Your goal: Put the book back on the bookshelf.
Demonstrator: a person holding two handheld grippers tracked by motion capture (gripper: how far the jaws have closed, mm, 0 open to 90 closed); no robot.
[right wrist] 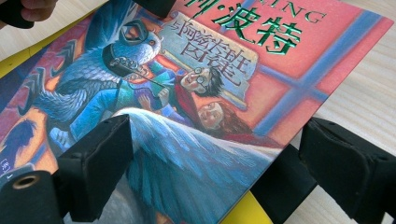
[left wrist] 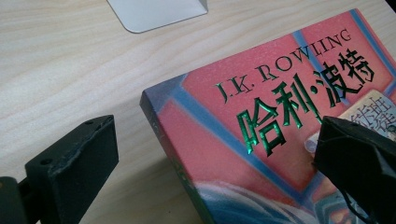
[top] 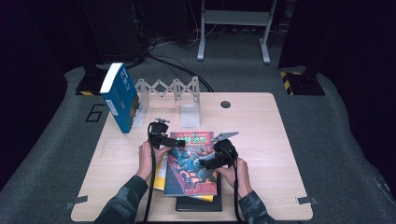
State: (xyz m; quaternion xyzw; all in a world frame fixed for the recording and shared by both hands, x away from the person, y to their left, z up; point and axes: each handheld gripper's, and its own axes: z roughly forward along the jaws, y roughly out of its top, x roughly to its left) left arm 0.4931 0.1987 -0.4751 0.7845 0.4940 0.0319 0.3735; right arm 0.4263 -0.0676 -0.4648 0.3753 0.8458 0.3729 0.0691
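A red and blue illustrated book [top: 194,161] with green Chinese lettering lies on top of a stack at the table's front middle. Under it are a yellow book [top: 160,175] and a black book [top: 198,204]. My left gripper [top: 176,141] is at the top book's far left corner. Its jaws are open, one over the bare table and the other over the cover [left wrist: 261,126]. My right gripper [top: 206,163] stands open over the cover's right part. The right gripper view has the book [right wrist: 196,93] running between its jaws, one above the picture, the other past the edge.
A blue book [top: 120,95] leans upright at the back left against a white folding rack [top: 170,88]. The rack's white foot plate [left wrist: 159,11] lies just beyond the stack. The wooden table [top: 271,140] has a small round hole [top: 225,104] near its far edge.
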